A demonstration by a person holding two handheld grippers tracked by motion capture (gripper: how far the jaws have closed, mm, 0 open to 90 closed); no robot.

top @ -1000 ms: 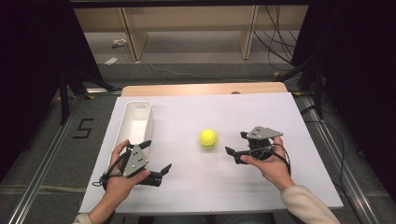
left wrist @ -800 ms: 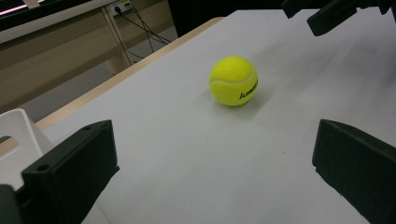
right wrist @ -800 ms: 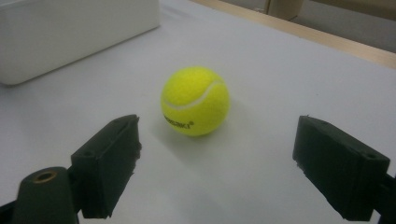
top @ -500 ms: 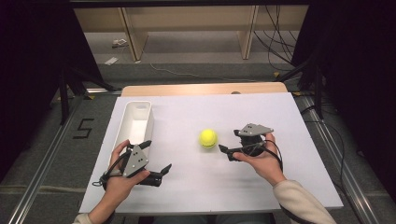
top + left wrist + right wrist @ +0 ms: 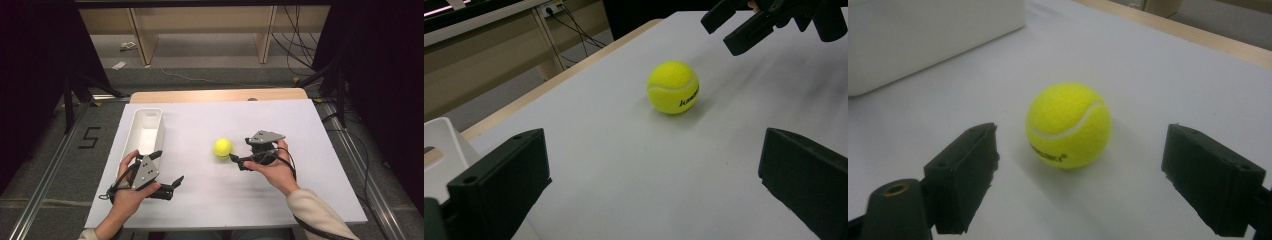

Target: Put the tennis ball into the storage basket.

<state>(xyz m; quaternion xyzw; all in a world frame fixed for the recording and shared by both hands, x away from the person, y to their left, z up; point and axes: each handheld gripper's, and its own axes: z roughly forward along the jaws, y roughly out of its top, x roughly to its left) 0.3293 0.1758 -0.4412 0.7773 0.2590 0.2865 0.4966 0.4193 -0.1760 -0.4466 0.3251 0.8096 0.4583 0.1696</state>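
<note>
A yellow tennis ball (image 5: 222,148) lies on the white table top (image 5: 280,120), a little right of centre. My right gripper (image 5: 240,151) is open just to the ball's right, jaws pointing at it. In the right gripper view the ball (image 5: 1068,125) rests ahead of the right gripper (image 5: 1088,175), just beyond its spread jaws and untouched. My left gripper (image 5: 167,167) is open near the front left, holding nothing. Its view has the ball (image 5: 673,87) farther off, beyond the left gripper (image 5: 651,185), with the right gripper (image 5: 749,22) above it.
A long white bin (image 5: 161,132) stands at the table's left side, just beyond my left hand; it shows as the bin (image 5: 923,35) and bin (image 5: 441,145) in the gripper views. A wooden strip (image 5: 220,95) runs along the far edge. Shelving and cables lie on the floor beyond.
My right gripper has moved left toward the ball, ending close beside it. The left gripper and the ball have stayed where they were.
</note>
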